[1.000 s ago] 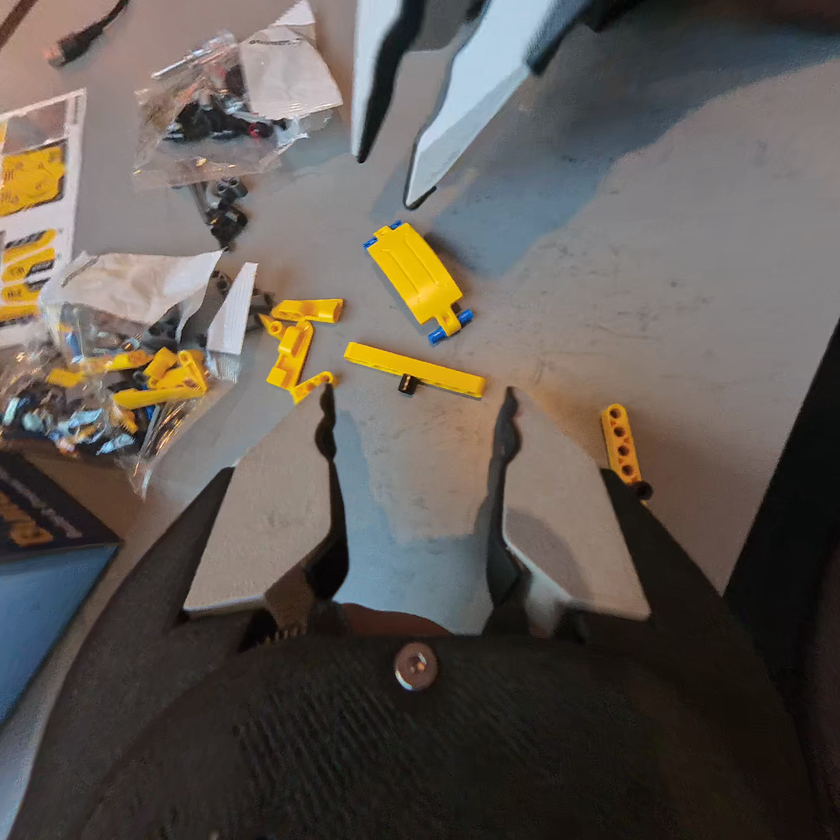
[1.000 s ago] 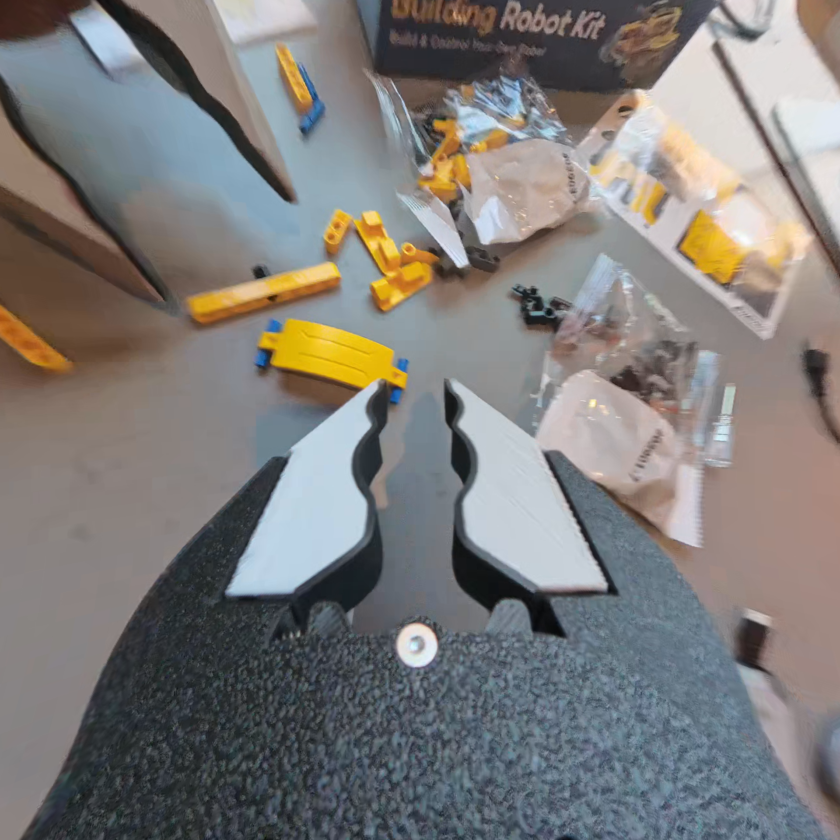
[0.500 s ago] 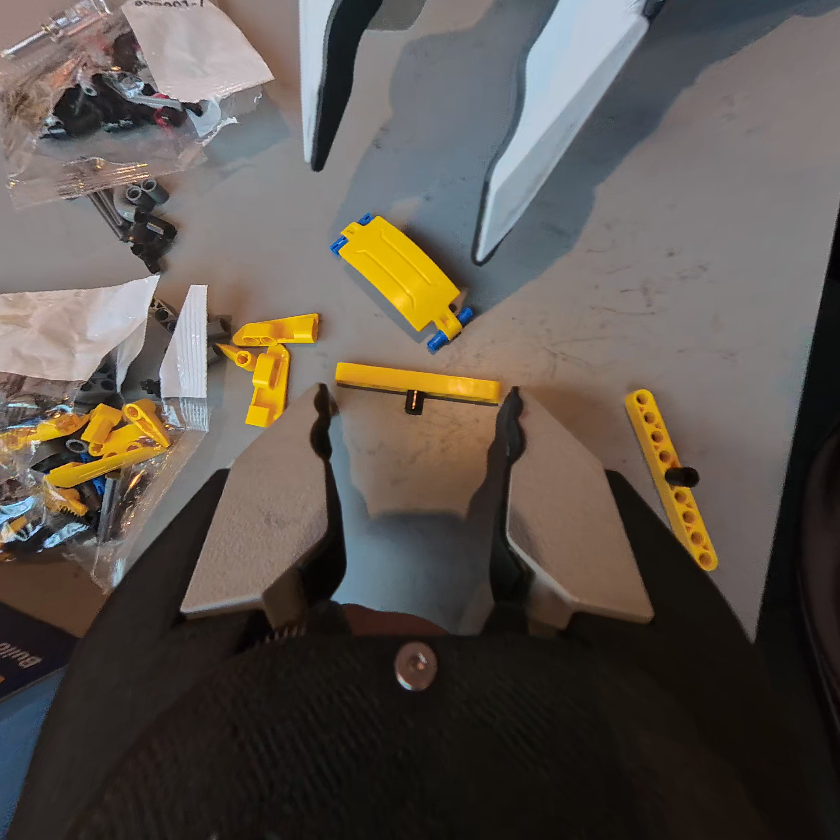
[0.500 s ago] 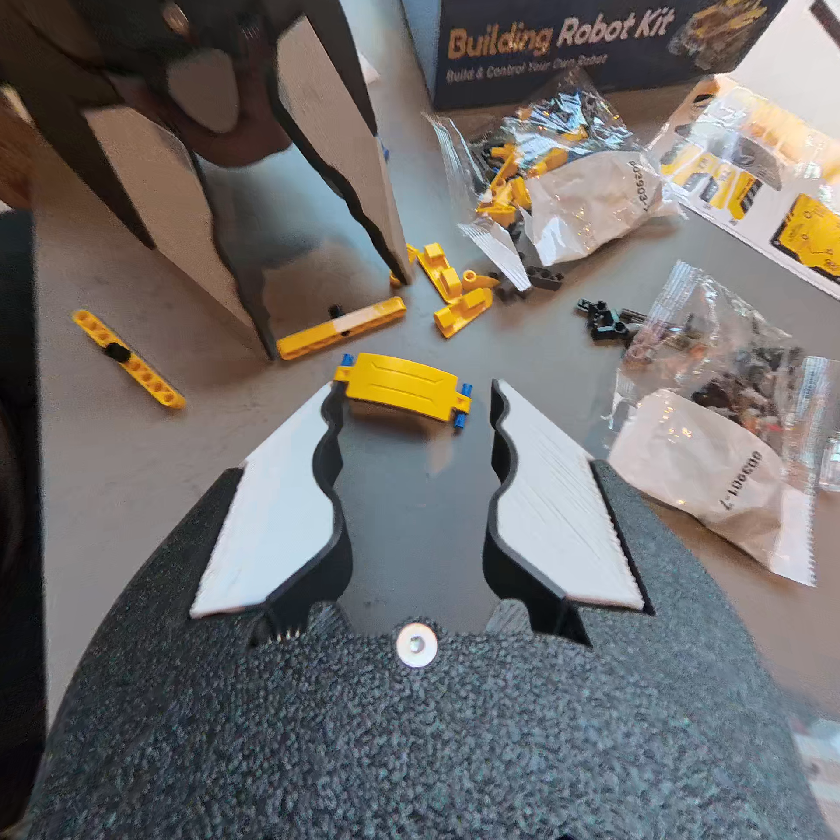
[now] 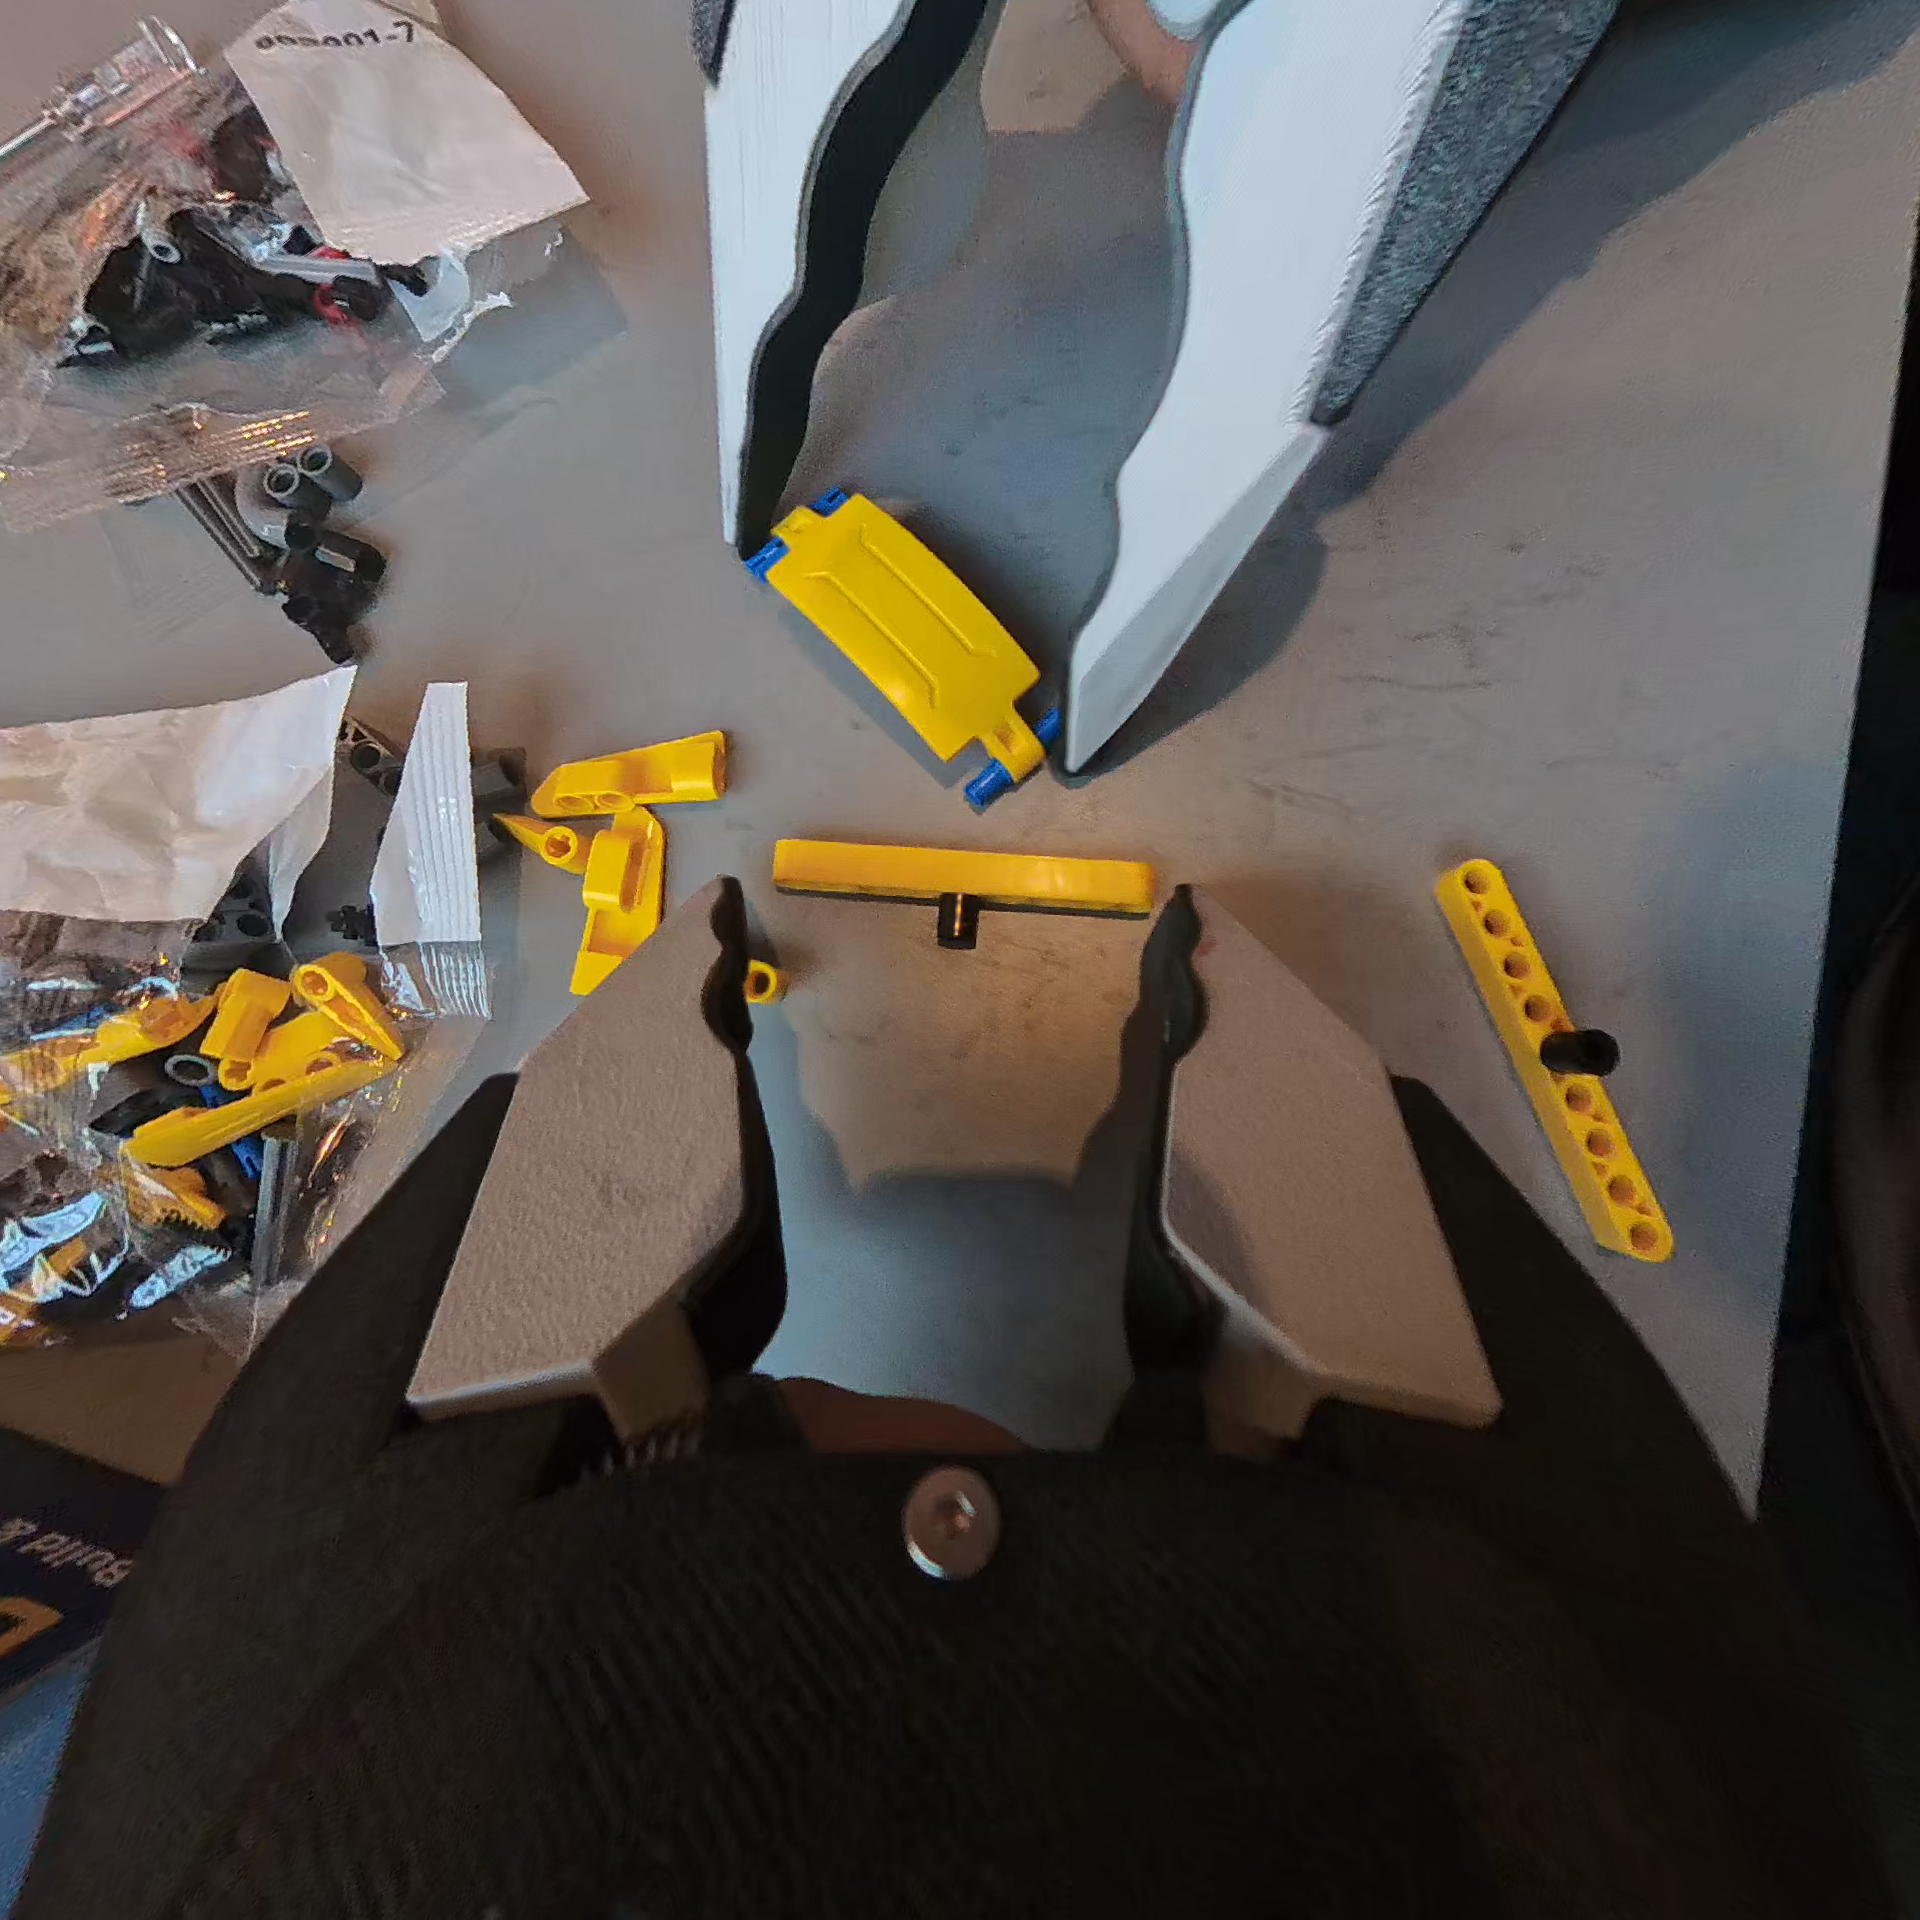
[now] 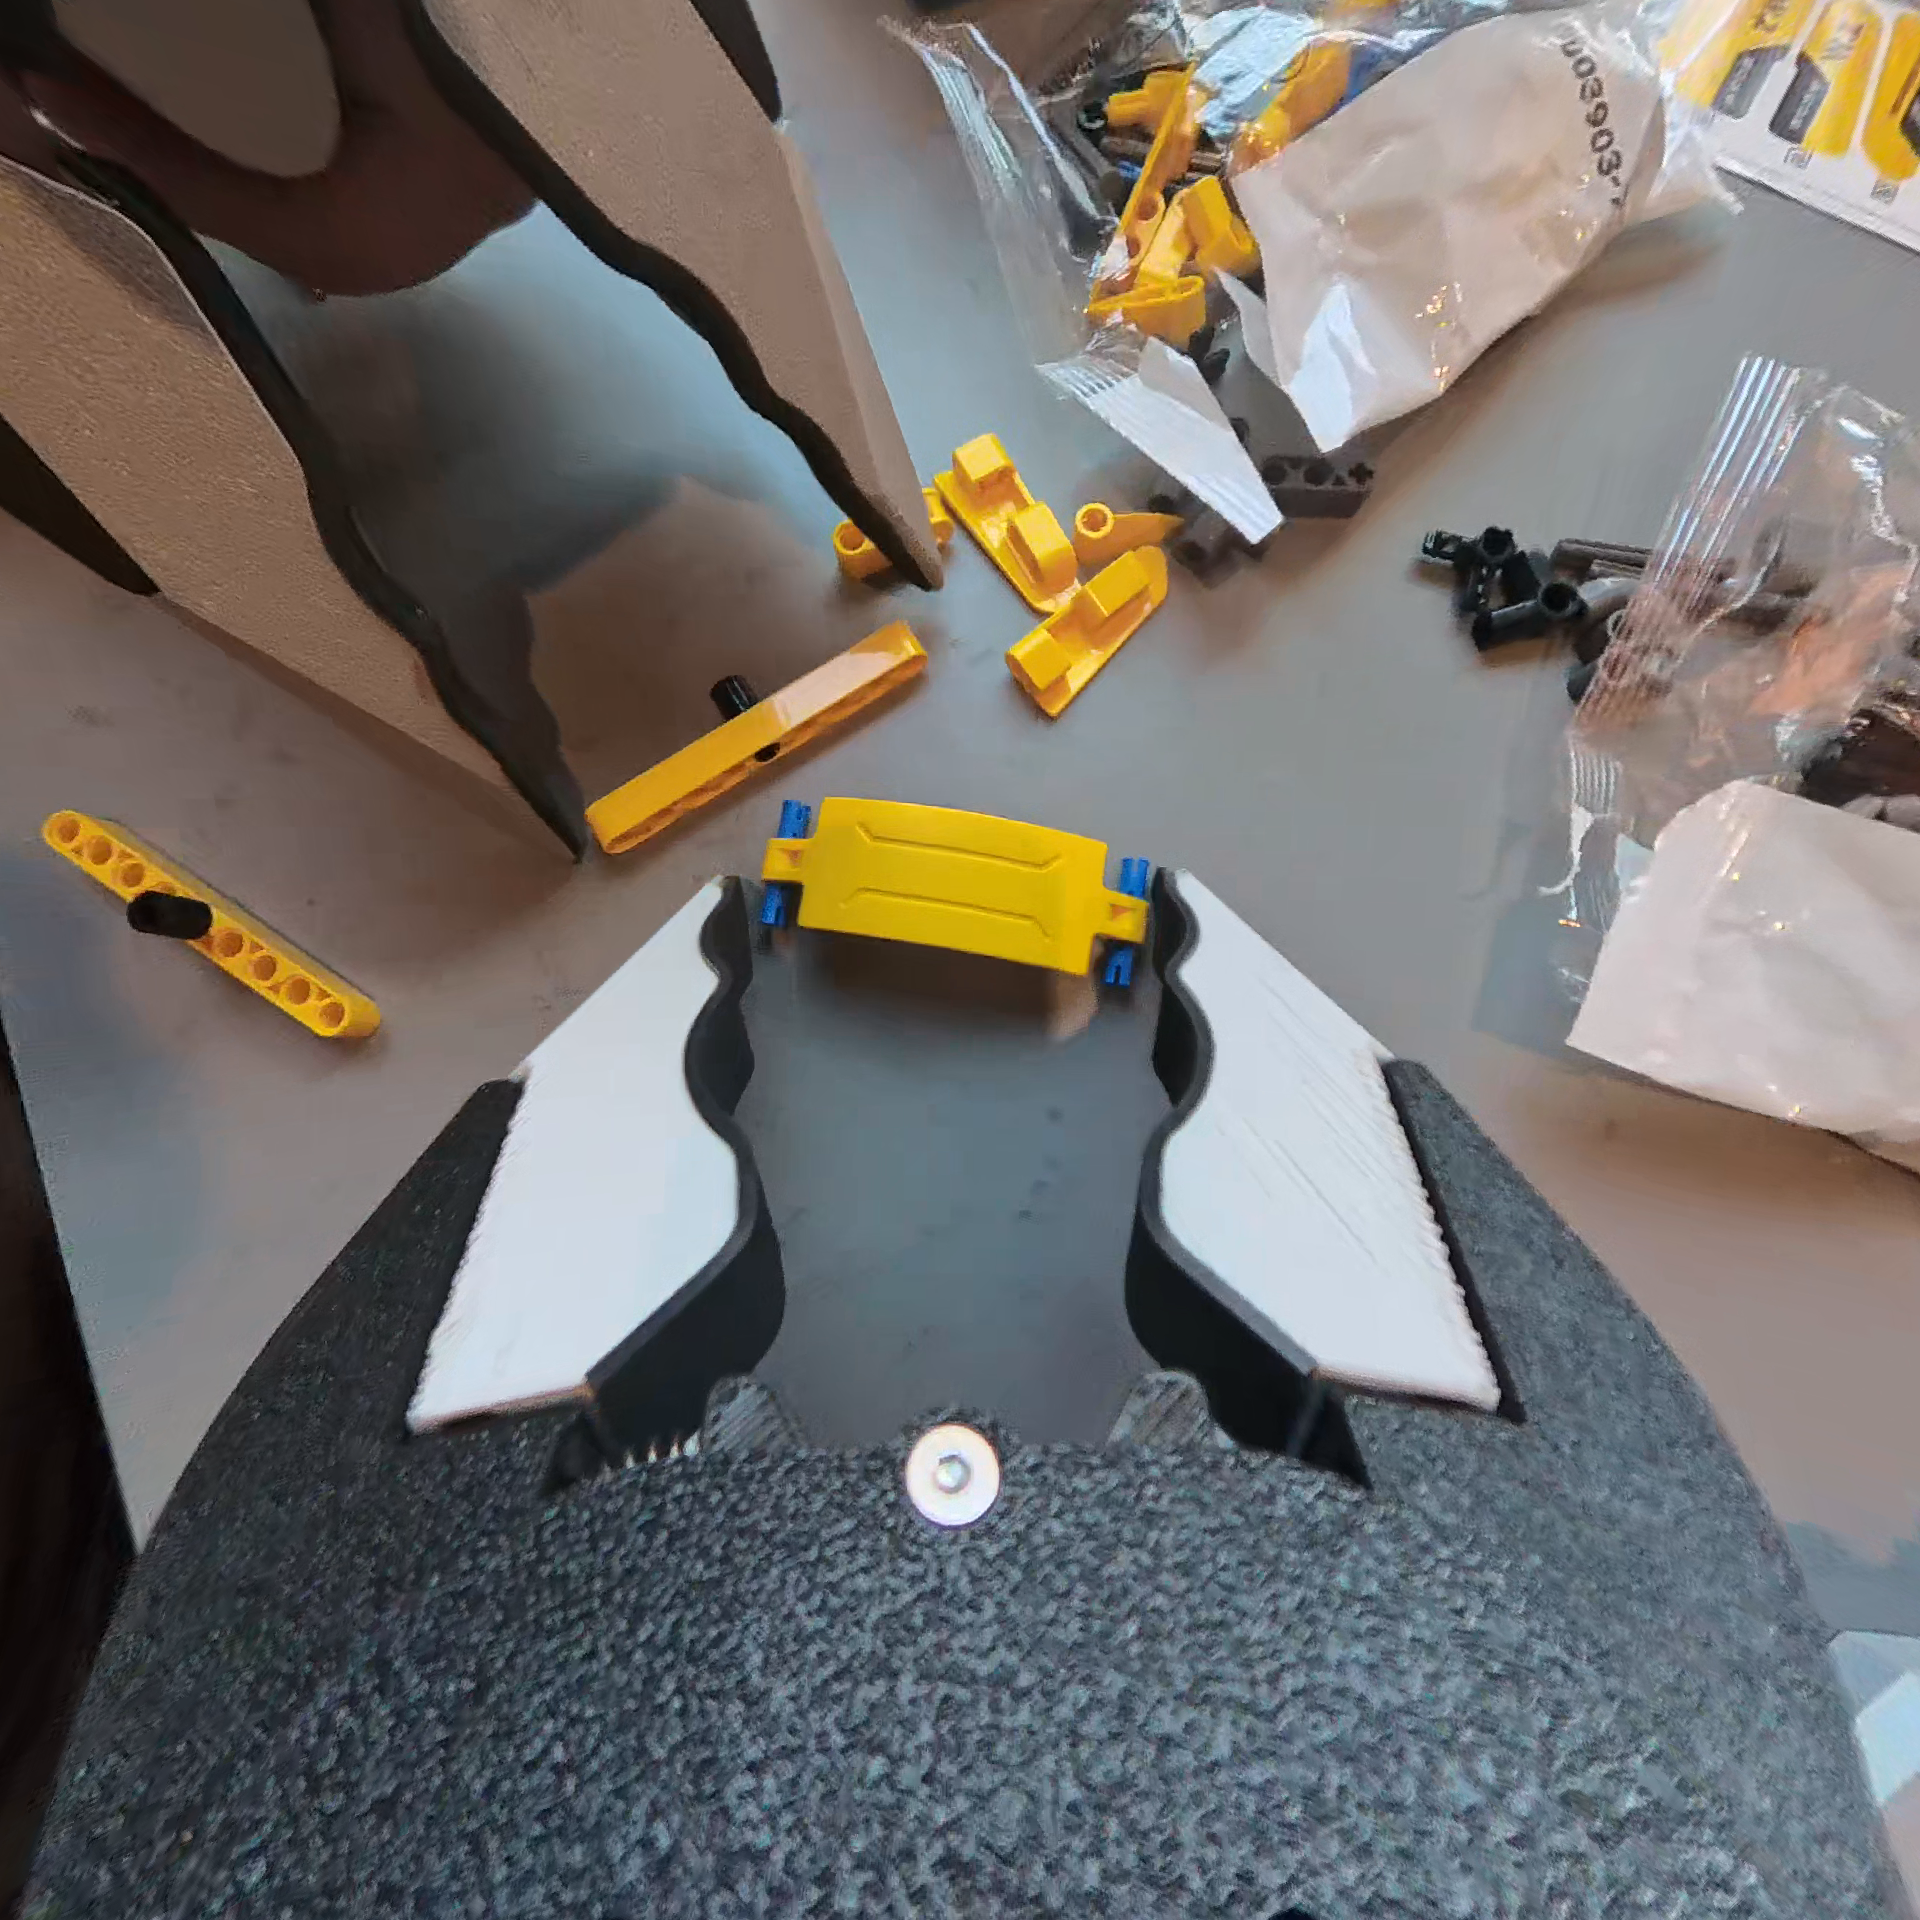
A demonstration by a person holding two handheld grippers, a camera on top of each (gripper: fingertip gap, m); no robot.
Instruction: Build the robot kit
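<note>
Yellow curved panel (image 6: 951,899) between the spread right tongs (image 6: 951,914), flat on the grey desk (image 6: 1299,831)
Blue pins (image 6: 774,909) at each short end sit just inside the fingertips, which flank it without visibly gripping; it looks light, stiff and smooth, so the short ends seem the surest hold. Beyond it, the left tongs (image 5: 951,909) hang released over a long yellow beam (image 5: 961,878) with a black peg; nearer the desk's edge lies a holed yellow beam (image 5: 1553,1055), and farther off small yellow pieces (image 6: 1049,561) and torn clear bags of parts (image 6: 1351,177)
</note>
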